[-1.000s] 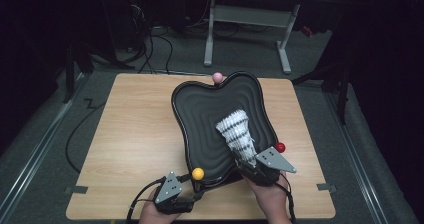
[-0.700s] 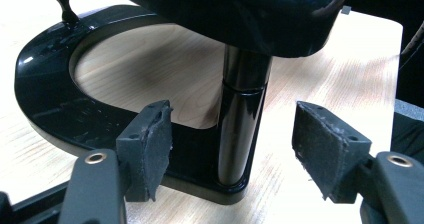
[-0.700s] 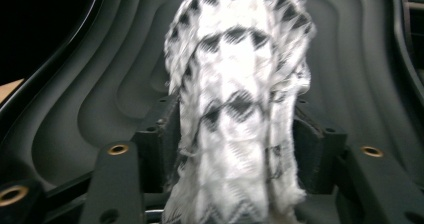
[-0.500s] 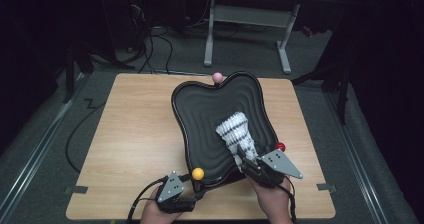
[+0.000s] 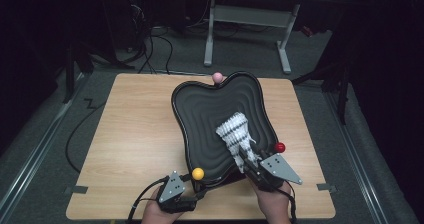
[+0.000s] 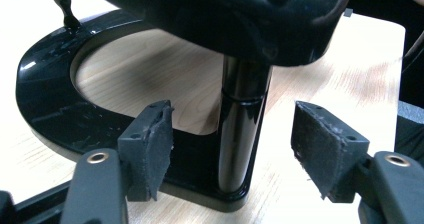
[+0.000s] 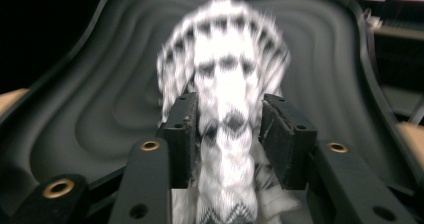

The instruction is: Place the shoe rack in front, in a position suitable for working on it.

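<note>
The left gripper (image 6: 232, 149) waits low at the desk (image 5: 130, 134) edge, jaws apart either side of the tray's post (image 6: 242, 129), likely to steady it. The right gripper (image 7: 227, 134) is clamped on the patterned cloth (image 5: 236, 134) lying in the tray (image 5: 200, 114), apparently to drag it.

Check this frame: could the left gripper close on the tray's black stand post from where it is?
Probably yes. The left gripper is open, and the post stands upright between its pads with nothing else in the gap. The right gripper is busy pinching the patterned cloth.
</note>
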`<action>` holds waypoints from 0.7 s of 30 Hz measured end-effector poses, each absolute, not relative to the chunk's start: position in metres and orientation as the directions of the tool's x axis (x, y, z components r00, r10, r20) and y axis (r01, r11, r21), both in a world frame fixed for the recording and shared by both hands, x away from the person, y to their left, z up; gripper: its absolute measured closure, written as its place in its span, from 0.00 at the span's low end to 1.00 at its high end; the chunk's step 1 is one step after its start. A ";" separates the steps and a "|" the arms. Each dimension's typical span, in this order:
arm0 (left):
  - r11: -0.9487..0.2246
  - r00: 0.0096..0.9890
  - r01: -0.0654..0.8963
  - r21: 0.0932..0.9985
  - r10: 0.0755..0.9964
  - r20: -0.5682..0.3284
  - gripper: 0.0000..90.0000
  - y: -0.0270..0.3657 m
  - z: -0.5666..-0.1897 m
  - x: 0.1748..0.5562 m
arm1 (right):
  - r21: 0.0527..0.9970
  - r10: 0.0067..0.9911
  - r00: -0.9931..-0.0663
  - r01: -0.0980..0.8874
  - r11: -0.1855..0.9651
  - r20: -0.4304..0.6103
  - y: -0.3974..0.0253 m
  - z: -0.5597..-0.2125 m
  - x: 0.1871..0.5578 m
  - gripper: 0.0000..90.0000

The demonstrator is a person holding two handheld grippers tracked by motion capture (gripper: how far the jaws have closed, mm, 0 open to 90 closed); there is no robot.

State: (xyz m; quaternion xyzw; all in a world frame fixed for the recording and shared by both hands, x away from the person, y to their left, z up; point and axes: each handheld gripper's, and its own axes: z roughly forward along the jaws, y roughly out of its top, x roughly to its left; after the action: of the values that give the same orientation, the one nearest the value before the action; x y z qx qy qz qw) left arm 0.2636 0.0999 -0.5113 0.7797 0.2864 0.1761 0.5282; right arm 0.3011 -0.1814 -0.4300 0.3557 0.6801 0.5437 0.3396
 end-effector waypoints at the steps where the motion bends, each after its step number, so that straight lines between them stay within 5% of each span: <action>1: -0.278 0.773 0.257 0.926 0.634 -0.024 0.39 0.099 -0.511 0.263 | 0.979 0.854 -0.515 0.125 0.161 -0.075 -0.181 -0.432 0.303 0.70; 5: -0.275 0.767 0.238 0.932 0.641 -0.007 0.49 0.098 -0.510 0.262 | 0.976 0.861 -0.501 0.130 0.173 -0.086 -0.177 -0.442 0.307 0.78; 15: -0.290 0.750 0.200 0.936 0.660 0.045 0.80 0.096 -0.505 0.258 | 0.978 0.930 -0.350 0.128 0.166 -0.112 -0.195 -0.451 0.308 0.80; 21: -0.304 0.754 0.190 0.933 0.655 0.060 0.82 0.091 -0.505 0.258 | 0.978 0.952 -0.285 0.133 0.159 -0.116 -0.208 -0.457 0.309 0.80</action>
State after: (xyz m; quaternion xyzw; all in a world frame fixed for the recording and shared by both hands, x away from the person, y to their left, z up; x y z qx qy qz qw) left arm 0.2579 0.0911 -0.5052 0.7764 0.2719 0.2220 0.5234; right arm 0.3094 -0.2081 -0.4568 0.4267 0.6356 0.4883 0.4190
